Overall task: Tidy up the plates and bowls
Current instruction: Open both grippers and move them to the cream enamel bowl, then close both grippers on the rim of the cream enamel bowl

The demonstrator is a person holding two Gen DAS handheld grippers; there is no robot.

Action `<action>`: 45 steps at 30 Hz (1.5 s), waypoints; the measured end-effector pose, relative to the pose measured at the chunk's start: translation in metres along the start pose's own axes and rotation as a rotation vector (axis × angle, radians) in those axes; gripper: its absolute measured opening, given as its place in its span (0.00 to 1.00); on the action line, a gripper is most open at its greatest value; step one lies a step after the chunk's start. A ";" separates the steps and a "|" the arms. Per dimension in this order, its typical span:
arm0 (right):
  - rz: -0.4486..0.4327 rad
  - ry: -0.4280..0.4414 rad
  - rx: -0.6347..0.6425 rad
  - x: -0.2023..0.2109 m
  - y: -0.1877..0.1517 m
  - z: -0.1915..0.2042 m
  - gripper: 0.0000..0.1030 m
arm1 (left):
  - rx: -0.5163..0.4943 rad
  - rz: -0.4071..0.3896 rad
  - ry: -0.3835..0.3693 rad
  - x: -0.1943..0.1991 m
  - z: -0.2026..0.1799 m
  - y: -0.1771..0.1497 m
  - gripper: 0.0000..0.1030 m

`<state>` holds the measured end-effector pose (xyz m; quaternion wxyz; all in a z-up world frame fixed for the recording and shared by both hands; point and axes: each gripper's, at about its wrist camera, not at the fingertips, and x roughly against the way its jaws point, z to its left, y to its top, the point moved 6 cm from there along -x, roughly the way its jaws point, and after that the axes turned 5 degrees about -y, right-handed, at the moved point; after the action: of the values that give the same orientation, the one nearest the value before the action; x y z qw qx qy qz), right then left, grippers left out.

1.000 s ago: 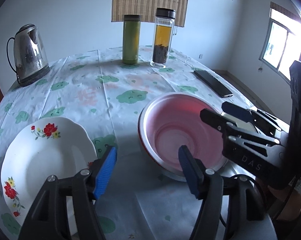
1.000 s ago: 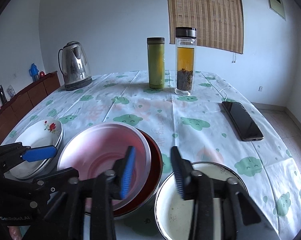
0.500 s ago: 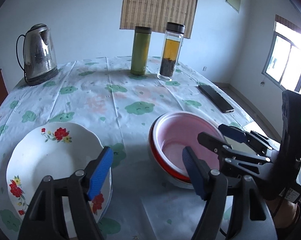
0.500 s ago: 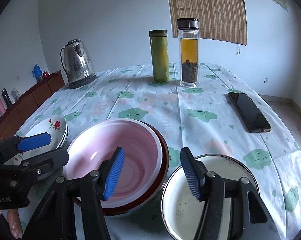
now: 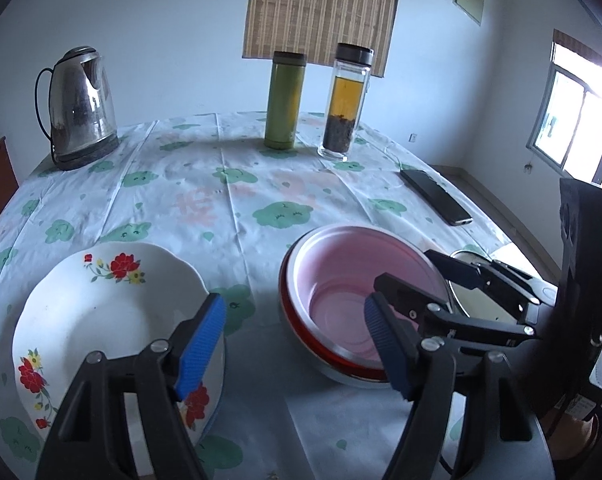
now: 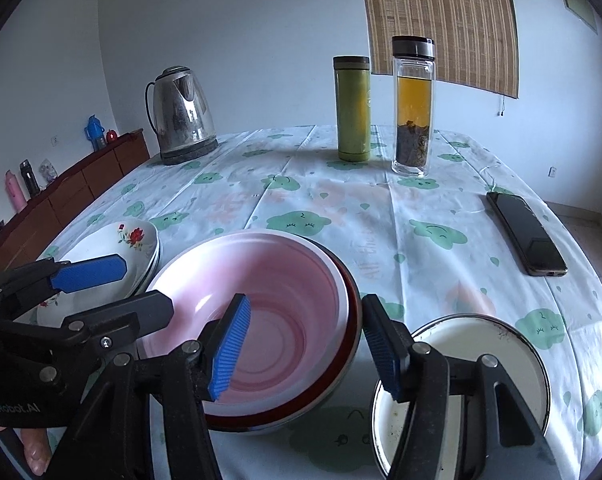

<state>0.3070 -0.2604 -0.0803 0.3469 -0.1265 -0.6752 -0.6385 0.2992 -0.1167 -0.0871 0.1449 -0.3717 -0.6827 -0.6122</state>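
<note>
Round surface [image 5: 229, 200] under a creased white cloth printed with green clouds. Near the left edge, glossy white plate [image 5: 101, 312] with scalloped rim and red flower sprigs; in the right wrist view, shown as the top of a small stack. Beside it, apart, smooth matte pink bowl [image 6: 269, 312], round and deep, nested inside a red-rimmed bowl [image 6: 351, 292] with a shiny metal underside. Just right of that, white enamel bowl [image 6: 481, 344] with a dark thin rim, speckled inside.

Left tool [image 5: 297, 344]: black jointed frame, ribbed blue pads, released and spread wide, nothing between the pads; left pad over the plate's near rim, right pad over the pink bowl's edge. Right tool [image 6: 305, 348]: same build, also released, empty, hanging over the gap between the nested bowls and the enamel one.

Farther back, dull steel kettle [image 5: 79, 108], green cylindrical flask [image 5: 285, 100], clear glass bottle [image 5: 347, 100] of amber tea with dark leaves, and a flat black phone [image 6: 525, 234].
</note>
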 end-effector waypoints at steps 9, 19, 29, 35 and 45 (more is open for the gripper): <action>-0.129 -0.013 -0.155 0.036 0.008 -0.036 0.57 | 0.038 -0.080 0.048 0.020 0.023 0.011 0.71; -0.206 -0.173 -0.160 0.096 -0.007 -0.069 0.57 | -0.002 -0.108 -0.005 0.028 -0.009 0.008 0.71; -0.157 -0.271 -0.188 0.106 -0.039 -0.110 0.45 | -0.137 -0.069 -0.125 0.027 -0.093 -0.008 0.62; -0.069 -0.240 -0.193 0.079 -0.046 -0.118 0.36 | -0.188 -0.001 -0.168 0.008 -0.131 -0.022 0.54; -0.011 -0.183 -0.224 0.055 -0.049 -0.126 0.08 | -0.201 0.084 -0.206 -0.020 -0.154 -0.032 0.33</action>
<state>0.2761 -0.4024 -0.0907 0.2641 -0.2185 -0.6292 -0.6976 0.2514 -0.2673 -0.0909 0.0619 -0.4733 -0.6131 -0.6294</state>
